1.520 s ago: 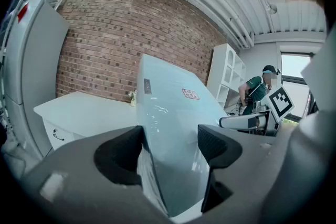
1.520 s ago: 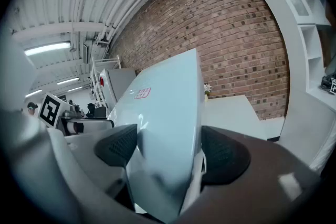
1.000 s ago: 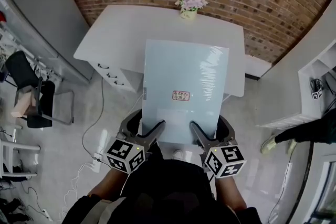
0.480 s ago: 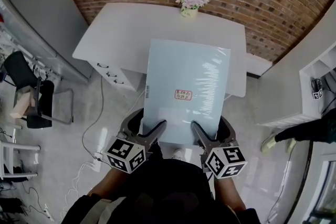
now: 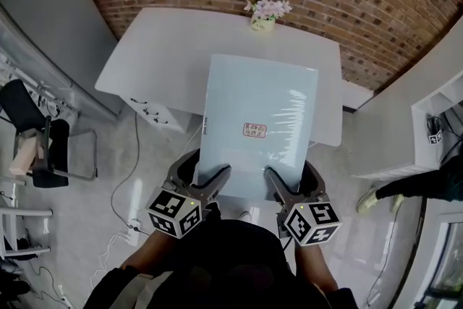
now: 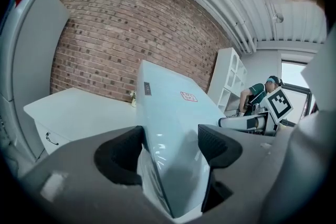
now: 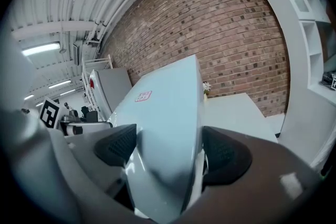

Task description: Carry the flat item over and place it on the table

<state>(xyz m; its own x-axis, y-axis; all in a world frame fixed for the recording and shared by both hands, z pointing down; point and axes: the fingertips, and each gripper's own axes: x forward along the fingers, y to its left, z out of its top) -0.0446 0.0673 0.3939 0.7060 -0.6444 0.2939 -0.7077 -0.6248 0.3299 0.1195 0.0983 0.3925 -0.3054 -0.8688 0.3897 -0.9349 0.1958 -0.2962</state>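
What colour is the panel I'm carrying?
Pale blue-grey, glossy, with a small red-bordered label; the panel shows best in the head view.

The left forearm (image 5: 147, 257) and right forearm (image 5: 320, 273) reach forward from the torso, side by side and level. The left gripper (image 5: 200, 176) is clamped on the near edge of the flat panel (image 5: 260, 112) toward its left corner, one jaw on each face. The right gripper (image 5: 293, 177) clamps that edge toward the right corner in the same way.
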